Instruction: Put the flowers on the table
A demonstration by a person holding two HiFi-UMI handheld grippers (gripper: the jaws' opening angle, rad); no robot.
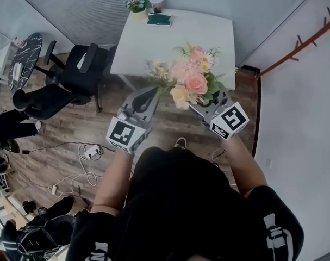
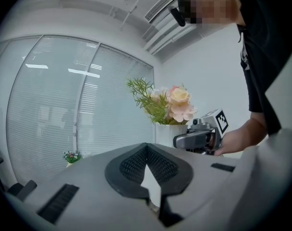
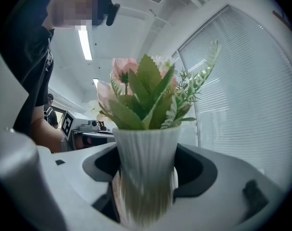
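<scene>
Right gripper (image 3: 146, 177) has its jaws clamped on the white ribbed vase (image 3: 146, 158), one pad on each side of the body, and the vase stands upright in that grip. Up top, the flowers (image 1: 189, 78) are a bunch of pink and cream blooms with green sprigs, carried in the air in front of the person. From the head view they sit over the near edge of the white table (image 1: 208, 31), with wood floor (image 1: 170, 126) showing just below them, so the vase is in the gripper and not set down. Left gripper (image 2: 148, 170) is out alongside, to the left of the bunch, jaws together with nothing between the black pads. It looks across at the vase and at the hand (image 2: 232, 141) on the other tool, with the blinds (image 2: 54, 109) behind. On the far side of the table there's a small potted plant (image 1: 137, 5) and a green item (image 1: 159, 19) beside it, both well apart from the bouquet. Off to the left of the table stands a black chair (image 1: 72, 75), and cables (image 1: 83, 156) trail over the floor nearer the person. Both grippers point level, one on each side of the bunch.
</scene>
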